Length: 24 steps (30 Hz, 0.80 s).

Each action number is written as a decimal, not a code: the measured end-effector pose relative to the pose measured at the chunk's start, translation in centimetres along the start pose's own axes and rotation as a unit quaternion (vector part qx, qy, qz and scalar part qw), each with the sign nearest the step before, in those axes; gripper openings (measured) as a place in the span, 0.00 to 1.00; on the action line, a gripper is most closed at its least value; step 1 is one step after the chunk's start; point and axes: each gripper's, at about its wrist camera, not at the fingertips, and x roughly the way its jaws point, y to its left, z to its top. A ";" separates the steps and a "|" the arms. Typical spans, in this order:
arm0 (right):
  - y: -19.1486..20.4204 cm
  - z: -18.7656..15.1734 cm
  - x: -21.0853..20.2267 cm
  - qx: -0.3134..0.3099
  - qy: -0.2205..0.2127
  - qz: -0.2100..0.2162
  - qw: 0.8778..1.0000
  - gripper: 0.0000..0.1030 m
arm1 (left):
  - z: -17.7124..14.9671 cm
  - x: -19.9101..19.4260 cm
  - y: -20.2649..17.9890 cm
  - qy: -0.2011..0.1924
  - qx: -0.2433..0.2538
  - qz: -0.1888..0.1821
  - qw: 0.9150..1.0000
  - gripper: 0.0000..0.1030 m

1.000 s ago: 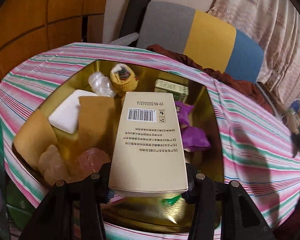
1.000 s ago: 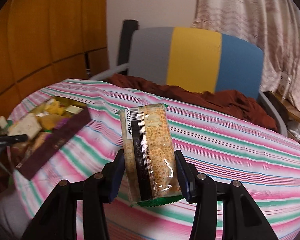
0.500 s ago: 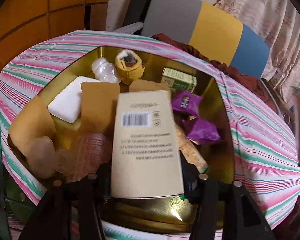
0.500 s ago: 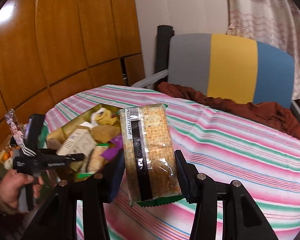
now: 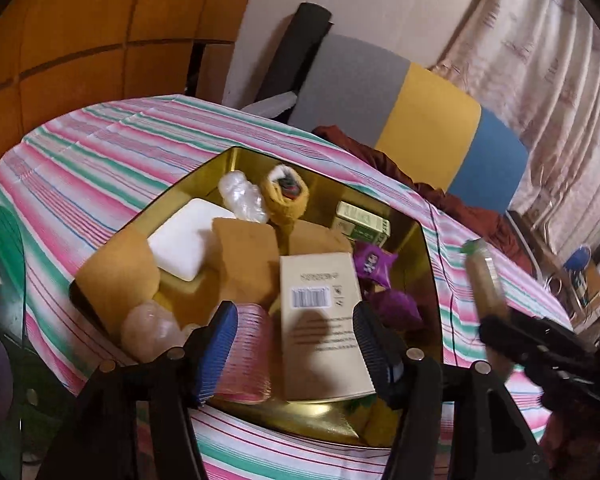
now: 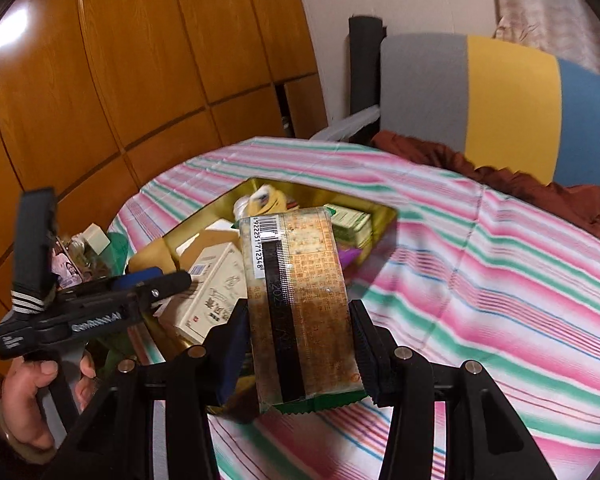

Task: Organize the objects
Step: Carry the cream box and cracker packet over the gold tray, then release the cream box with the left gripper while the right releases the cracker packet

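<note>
A gold tin box on the striped tablecloth holds several snacks and small items. A cream carton with a barcode lies in it at the near side. My left gripper is open just above the carton, its jaws apart and touching nothing. My right gripper is shut on a cracker packet and holds it upright above the tin's near right side. The packet also shows in the left wrist view, blurred, to the right of the tin.
In the tin lie a white pad, a yellow wrapped item, a green box, purple sachets and a pink ribbed roll. A grey, yellow and blue chair stands behind the table. Clutter sits at the table's left edge.
My left gripper has opened and let go of the cream carton, which now lies in the tin. My right gripper has carried the cracker packet leftward to the tin.
</note>
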 end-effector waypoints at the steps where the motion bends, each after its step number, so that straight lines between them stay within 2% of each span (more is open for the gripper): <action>1: 0.3 0.2 0.6 0.000 0.006 -0.001 1.000 0.48 | 0.1 -0.1 0.3 -0.001 -0.001 0.003 1.000 0.59; 8: 0.9 2.3 5.8 0.049 0.046 -0.030 0.997 0.48 | 0.7 -0.2 1.9 -0.002 -0.007 0.028 1.000 0.59; 12: 0.6 3.2 8.9 0.082 0.057 -0.045 0.994 0.48 | 1.0 -0.1 3.0 0.002 -0.019 0.035 0.999 0.59; 18: 0.7 3.9 11.4 0.092 0.058 -0.071 0.992 0.49 | 1.6 -0.7 3.7 -0.002 -0.030 0.037 0.999 0.59; 21: 0.6 4.2 11.4 0.096 0.044 -0.085 0.991 0.73 | 1.9 -0.9 3.5 -0.002 -0.029 0.041 0.999 0.59; 24: 1.0 4.1 9.9 0.095 0.026 -0.081 0.992 0.75 | 2.1 -0.8 2.8 0.008 -0.025 0.072 0.997 0.59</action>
